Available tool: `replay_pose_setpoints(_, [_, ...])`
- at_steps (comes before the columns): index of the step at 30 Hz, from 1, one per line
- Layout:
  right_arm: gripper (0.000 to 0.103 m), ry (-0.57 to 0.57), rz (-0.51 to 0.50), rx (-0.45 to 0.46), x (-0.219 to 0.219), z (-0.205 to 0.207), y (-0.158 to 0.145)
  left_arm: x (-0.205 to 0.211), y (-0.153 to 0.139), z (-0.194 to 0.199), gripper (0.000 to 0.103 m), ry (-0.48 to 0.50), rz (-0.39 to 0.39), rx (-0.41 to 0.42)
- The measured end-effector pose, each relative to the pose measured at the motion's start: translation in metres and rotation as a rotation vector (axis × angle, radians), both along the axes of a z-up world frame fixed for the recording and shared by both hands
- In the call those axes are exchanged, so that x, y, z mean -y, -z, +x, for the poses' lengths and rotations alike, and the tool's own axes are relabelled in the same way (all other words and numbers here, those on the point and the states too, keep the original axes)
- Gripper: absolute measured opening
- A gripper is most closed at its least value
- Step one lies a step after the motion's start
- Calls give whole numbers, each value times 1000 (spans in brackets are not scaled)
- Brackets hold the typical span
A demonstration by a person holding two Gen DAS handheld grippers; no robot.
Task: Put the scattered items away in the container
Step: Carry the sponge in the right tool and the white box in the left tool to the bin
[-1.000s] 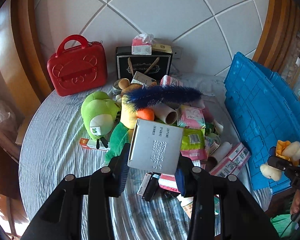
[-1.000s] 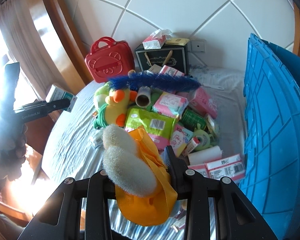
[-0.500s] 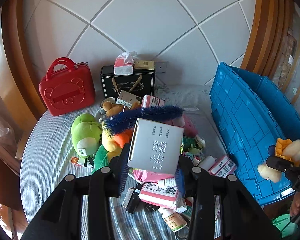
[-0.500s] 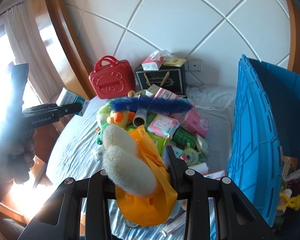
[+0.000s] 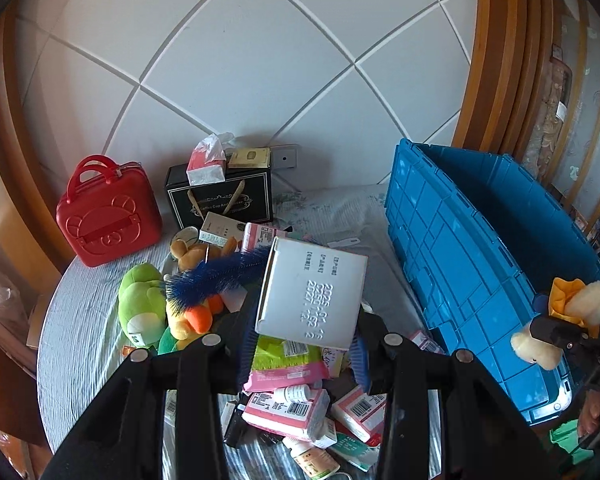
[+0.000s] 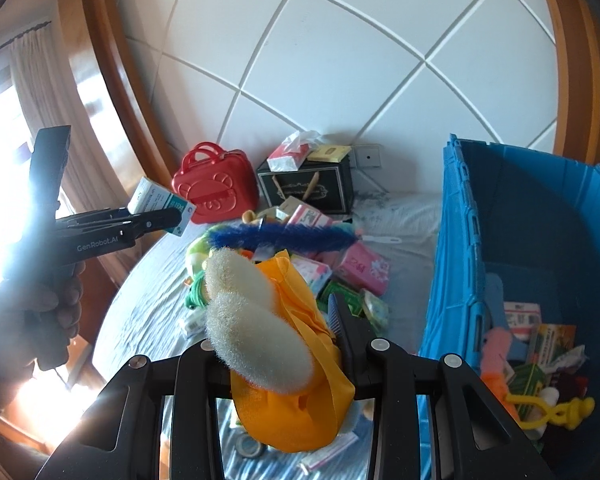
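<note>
While both of your hands are loaded, each tool is clamped on something. Your left gripper [image 5: 304, 344] has its blue pads pressed against the sides of a flat white box [image 5: 312, 292] with printed date codes on its face. Your right gripper [image 6: 296, 344] is closed on a plush toy [image 6: 268, 332] with two cream, fuzzy ears and an orange cloth body that sags below the jaws.

Take the blue crate [image 6: 460, 248] as your landmark. It stands open at one edge of the bed [image 5: 84, 344], which is covered in a pale striped cloth. The plush hangs just beside the crate's near wall, not yet over the opening. The white box is farther from the crate, above the pile of clutter. Inside the crate, a few packets and a yellow toy already lie on the floor.

On the bed beside the crate the pile remains: pink packets, small bottles, a blue feather duster [image 5: 220, 276], a green plush [image 5: 144, 304]. Farther from the crate sit a red case [image 5: 108, 216] and a black gift bag [image 5: 220, 200].

Several things could go wrong. The orange cloth may snag on the crate's rim if you carry it across too low. The box is gripped near its lower edge and leans, so a quick swing could twist it loose. Both hands heading for one opening could also collide.
</note>
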State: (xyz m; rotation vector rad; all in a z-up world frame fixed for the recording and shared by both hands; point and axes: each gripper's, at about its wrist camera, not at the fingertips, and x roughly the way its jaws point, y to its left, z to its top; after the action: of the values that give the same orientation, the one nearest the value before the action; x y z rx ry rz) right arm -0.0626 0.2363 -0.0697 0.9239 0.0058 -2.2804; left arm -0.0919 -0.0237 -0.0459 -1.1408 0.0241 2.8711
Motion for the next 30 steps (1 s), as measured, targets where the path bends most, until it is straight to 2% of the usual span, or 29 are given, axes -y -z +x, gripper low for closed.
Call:
replay_pose_setpoints(12, [34, 81, 0, -65, -50, -8, -23, -64, -22, -22, 39, 82, 5, -42])
replay_pose_setpoints(30, [34, 229, -34, -56, -130, -25, -30, -179, -41, -51, 39, 266, -2, -64])
